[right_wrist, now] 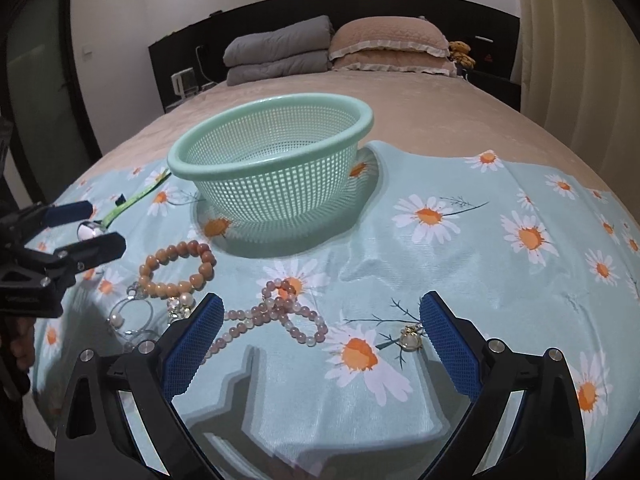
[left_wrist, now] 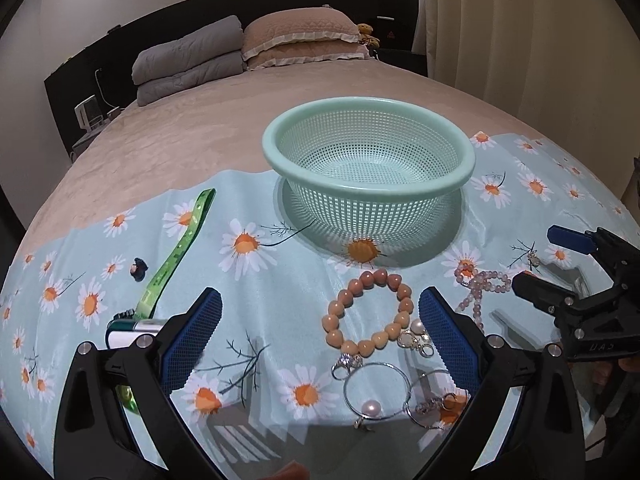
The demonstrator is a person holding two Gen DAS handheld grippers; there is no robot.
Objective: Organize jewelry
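Observation:
A mint green mesh basket [left_wrist: 368,120] [right_wrist: 224,172] stands empty on the daisy-print cloth. In front of it lie an orange bead bracelet [left_wrist: 340,304] [right_wrist: 160,258], a pink bead strand [left_wrist: 486,284] [right_wrist: 296,330], silver hoops with a pearl [left_wrist: 372,406] [right_wrist: 120,318], pearl earrings [left_wrist: 416,330] and a small gold charm [right_wrist: 409,338]. My left gripper [left_wrist: 320,320] is open and empty just above the orange bracelet. My right gripper [right_wrist: 322,324] is open and empty over the pink strand; it also shows at the right of the left wrist view [left_wrist: 536,260].
A green lanyard [left_wrist: 180,248] with a white and silver clip [left_wrist: 128,330] lies at the left, beside a small dark hair clip [left_wrist: 138,268]. The cloth [right_wrist: 480,280] covers the near end of a beige bed [left_wrist: 200,120]; folded blankets and pillows lie at its far end.

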